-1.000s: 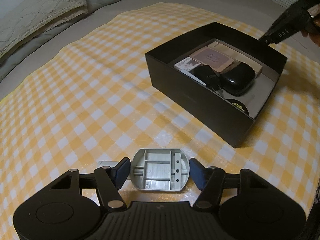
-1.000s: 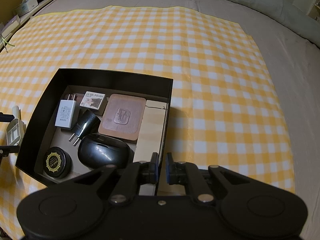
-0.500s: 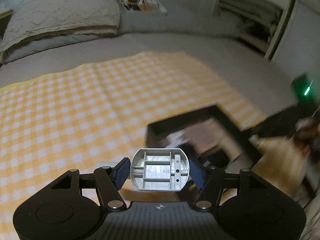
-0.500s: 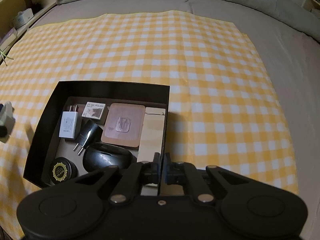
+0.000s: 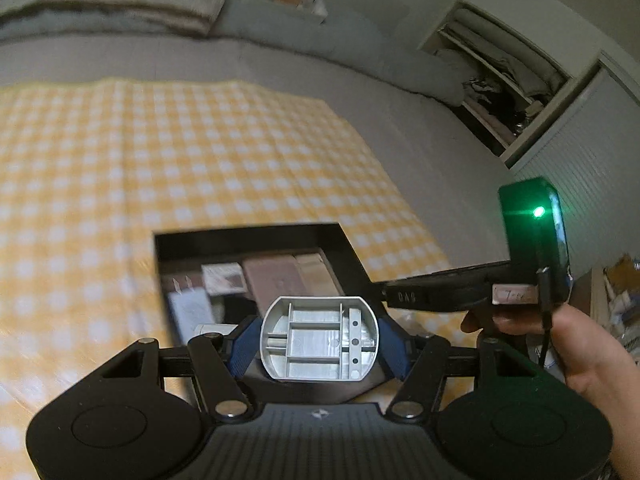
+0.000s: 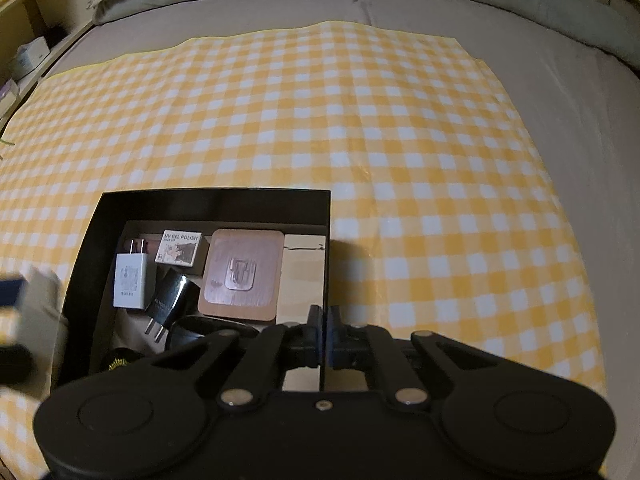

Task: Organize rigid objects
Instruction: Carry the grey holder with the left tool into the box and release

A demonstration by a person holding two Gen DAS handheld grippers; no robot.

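Grey bedding (image 6: 580, 128) carries a yellow-and-white checked cloth (image 6: 360, 128), and an open black cardboard box (image 6: 216, 196) sits on the cloth at about seven o'clock in the right wrist view. Much of the left wrist view is smeared, so the box contents there are soft shapes only.

At the left edge of the right wrist view, a blurred pale and blue shape is cut off and cannot be made out. Inside the box, from left to right, lie a white plug adapter (image 6: 129, 280) with its prongs toward twelve o'clock, a black plug adapter (image 6: 170, 300) with its prongs toward seven o'clock, a small white carton printed UV GEL POLISH (image 6: 180, 248), a brown rounded square pad with a clear hook (image 6: 242, 276), and a pale wooden block (image 6: 302, 276) against the right wall. A dark rounded case and a black round tin with gold print are mostly hidden behind the tool body.

The left tongs (image 5: 319, 340) hold a grey oval plastic piece with inner ribs (image 5: 319, 340), blue pads pressed on its ends; its long axis runs nine to three o'clock, hollow side toward the camera, above the near part of the box.

The right tongs (image 6: 324, 326) are pinched on the box's thin right wall. In the left wrist view a hand (image 5: 576, 344) grips that tool at three o'clock, beside a green light.
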